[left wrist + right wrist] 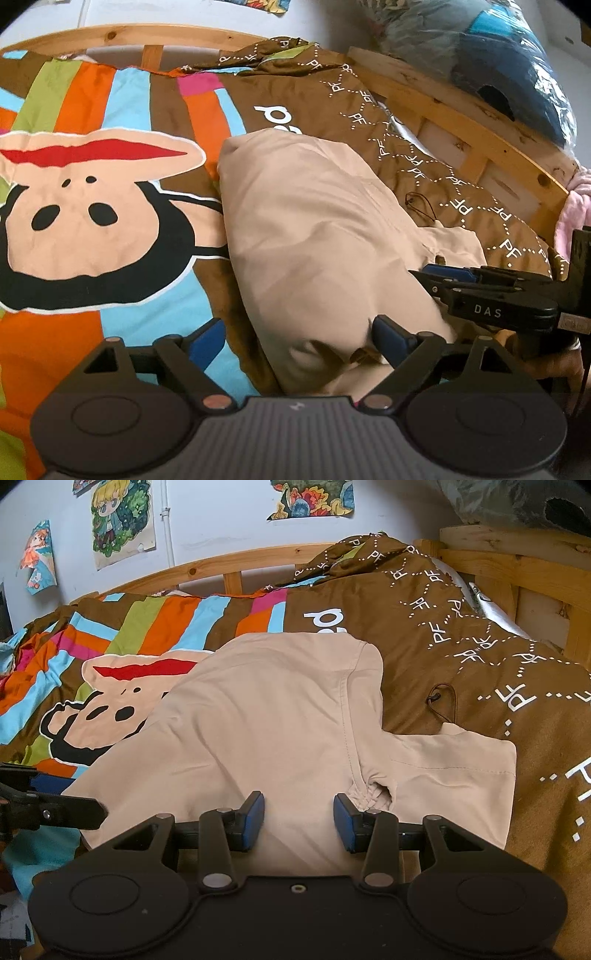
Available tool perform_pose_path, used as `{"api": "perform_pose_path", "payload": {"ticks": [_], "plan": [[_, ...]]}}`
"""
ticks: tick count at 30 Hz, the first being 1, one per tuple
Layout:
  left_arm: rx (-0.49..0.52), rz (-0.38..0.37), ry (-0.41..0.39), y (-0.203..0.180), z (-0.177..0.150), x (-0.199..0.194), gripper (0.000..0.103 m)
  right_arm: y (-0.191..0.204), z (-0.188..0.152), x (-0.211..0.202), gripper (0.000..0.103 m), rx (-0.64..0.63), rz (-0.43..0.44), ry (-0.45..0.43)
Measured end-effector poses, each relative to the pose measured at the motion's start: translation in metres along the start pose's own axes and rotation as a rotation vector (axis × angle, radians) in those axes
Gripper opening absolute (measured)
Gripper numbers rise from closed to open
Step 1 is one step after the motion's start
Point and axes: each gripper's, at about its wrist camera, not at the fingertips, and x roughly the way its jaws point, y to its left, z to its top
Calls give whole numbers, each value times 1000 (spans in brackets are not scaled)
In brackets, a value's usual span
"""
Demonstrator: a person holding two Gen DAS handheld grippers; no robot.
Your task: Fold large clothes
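A beige hooded garment point(314, 236) lies spread on a bed with a colourful cartoon-monkey cover point(92, 206). It also shows in the right wrist view point(280, 716), hood away from me, a short sleeve point(454, 775) out to the right. My left gripper point(295, 339) is open, its right finger pad point(388, 339) against the garment's near edge and its left finger over the cover. My right gripper point(299, 819) is open, fingers resting over the garment's near part beside a gathered hole. The right gripper also shows in the left wrist view point(443, 277), lying on the garment.
A wooden bed frame point(517, 565) runs along the far and right sides. A brown drawstring cord point(441, 701) lies on the cover by the sleeve. Plastic-wrapped bedding point(498, 66) sits beyond the frame. Posters point(122, 520) hang on the wall.
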Motion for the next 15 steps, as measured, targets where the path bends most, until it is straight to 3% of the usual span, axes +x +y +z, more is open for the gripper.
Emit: {"api": "perform_pose_path", "payload": {"ticks": [15], "plan": [[-26,2,17,2,2,0,96,-1,-1,-1,45,8,6,-6]]}}
